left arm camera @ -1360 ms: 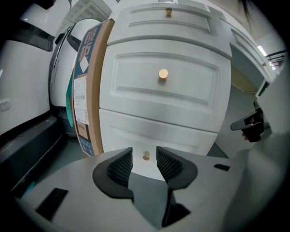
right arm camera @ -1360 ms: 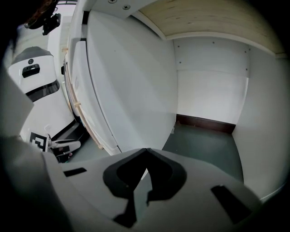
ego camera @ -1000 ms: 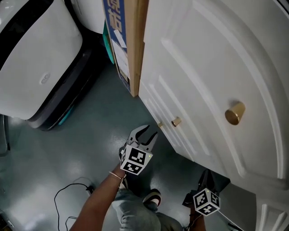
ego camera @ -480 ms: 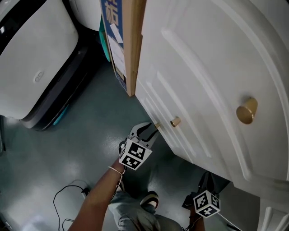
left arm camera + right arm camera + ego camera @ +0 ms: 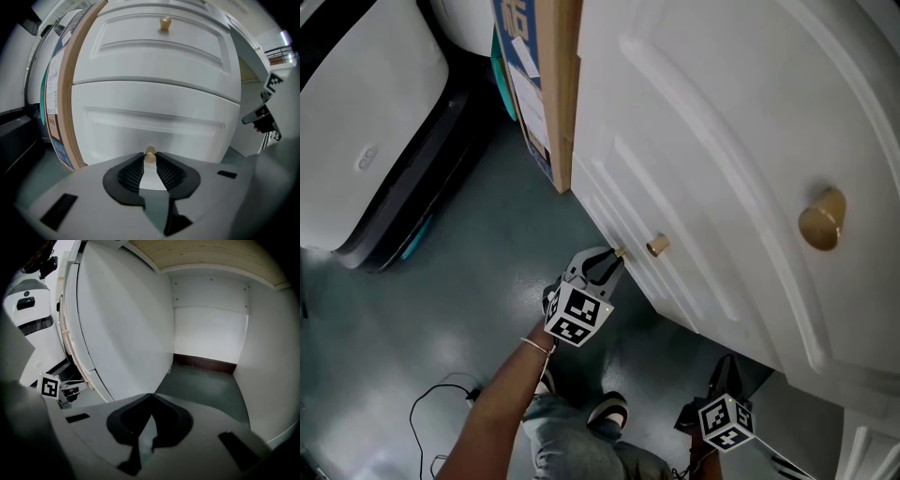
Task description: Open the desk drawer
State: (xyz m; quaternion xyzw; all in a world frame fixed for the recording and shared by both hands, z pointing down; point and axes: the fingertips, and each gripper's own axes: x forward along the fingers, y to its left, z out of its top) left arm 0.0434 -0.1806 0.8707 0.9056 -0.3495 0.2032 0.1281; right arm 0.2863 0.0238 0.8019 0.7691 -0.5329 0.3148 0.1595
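Jaws of left gripper (image 5: 150, 161), just closing, pinch knob (image 5: 150, 153) (lowest drawer (image 5: 154, 129)).

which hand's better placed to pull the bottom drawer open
Left. The left gripper has just been closing its jaws on the knob of the drawer, pads against it. The right gripper is shut, empty and aimed away from it.

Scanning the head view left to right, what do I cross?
White appliance with dark base → tall cardboard box with blue print → left gripper, jaws just closed onto the lowest brass knob → second small brass knob → right gripper → large brass knob.
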